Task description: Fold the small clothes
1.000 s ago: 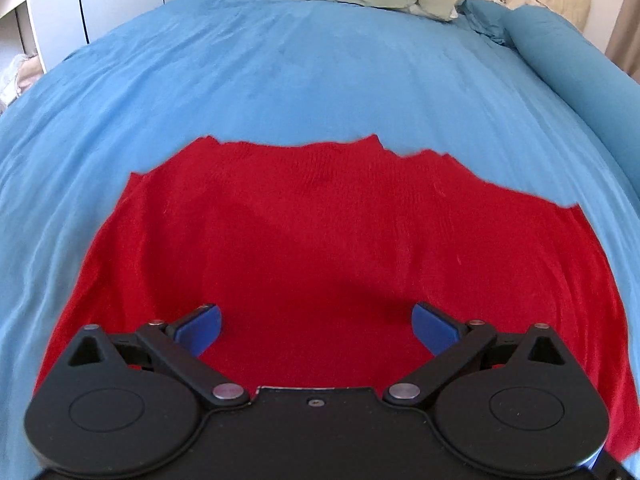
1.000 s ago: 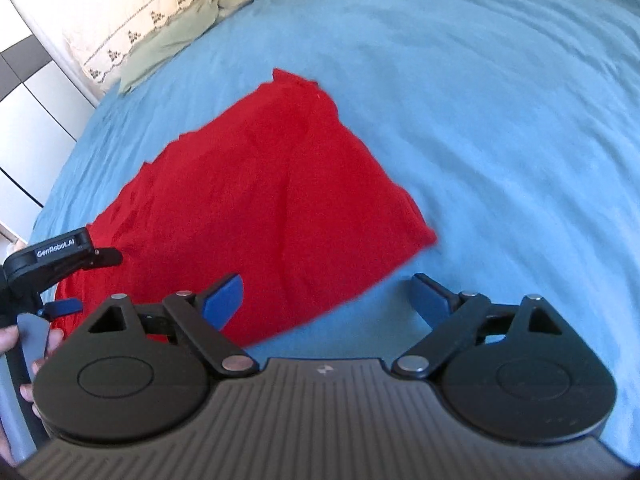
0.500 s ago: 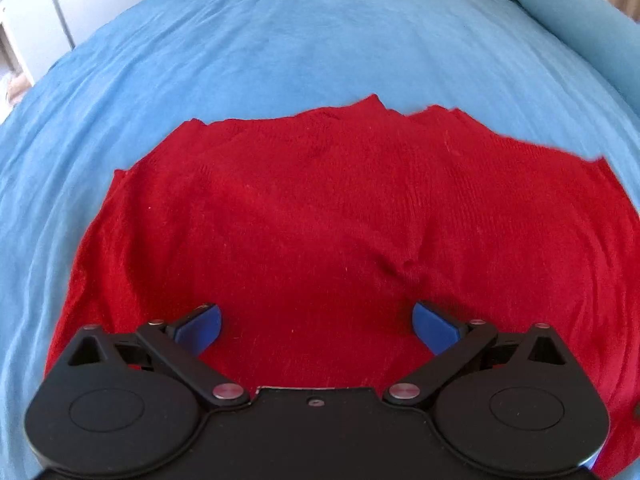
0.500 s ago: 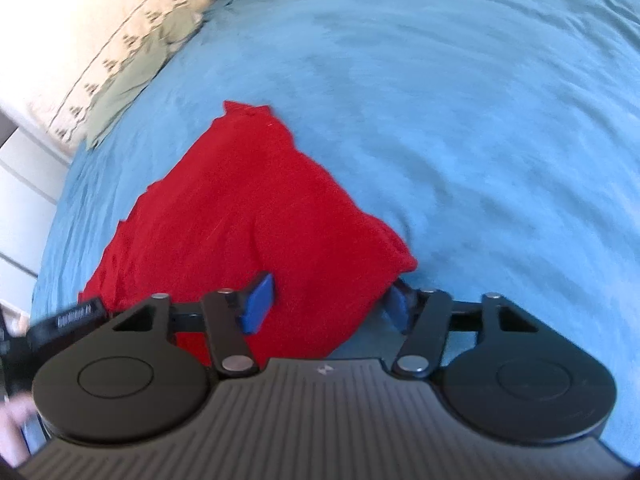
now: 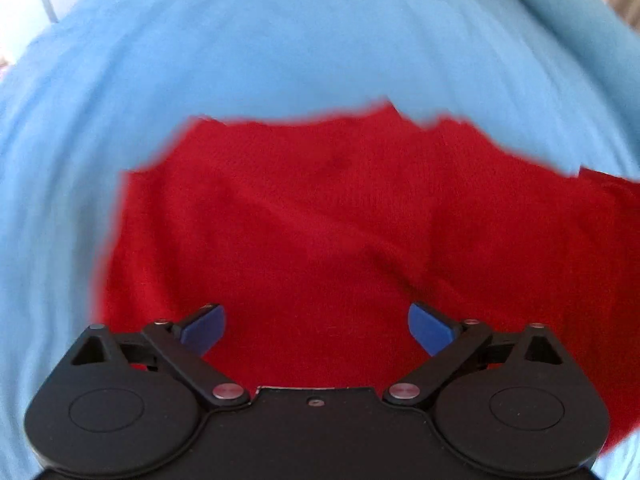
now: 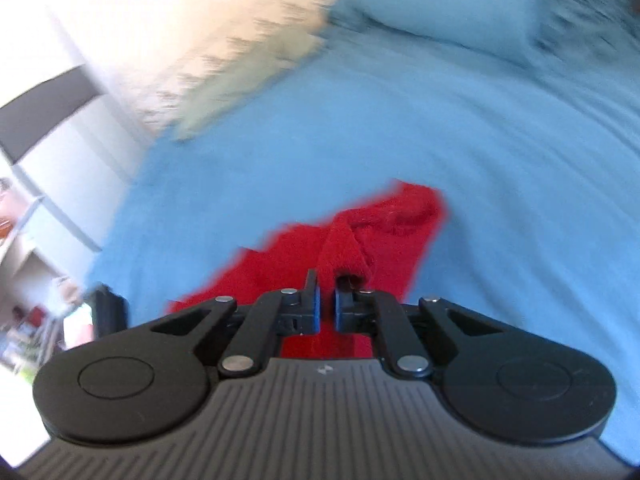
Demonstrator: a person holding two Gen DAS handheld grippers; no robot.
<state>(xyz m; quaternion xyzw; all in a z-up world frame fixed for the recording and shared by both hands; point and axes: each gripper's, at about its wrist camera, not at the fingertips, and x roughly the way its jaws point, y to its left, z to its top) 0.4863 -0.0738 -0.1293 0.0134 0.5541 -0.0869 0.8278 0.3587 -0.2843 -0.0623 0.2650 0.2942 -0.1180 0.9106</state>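
Blue bedsheet [image 5: 280, 60] is under our red knit top [image 5: 320, 220], which lies spread on it. Our left gripper [image 5: 316, 326] hangs over it, jaws wide. Our right gripper [image 6: 326, 304] pinches a bunched corner. We think it is soft, light and floppy, so edges are best to grab.

Two fisheye views, one riding on each gripper.

We look from the left wrist down along its fingers, close over the red garment [image 5: 320, 220] on the blue bedspread [image 5: 280, 40]. From the right wrist we face up the bed toward the cream pillow [image 6: 240, 40]. Both views share garment and bedspread.
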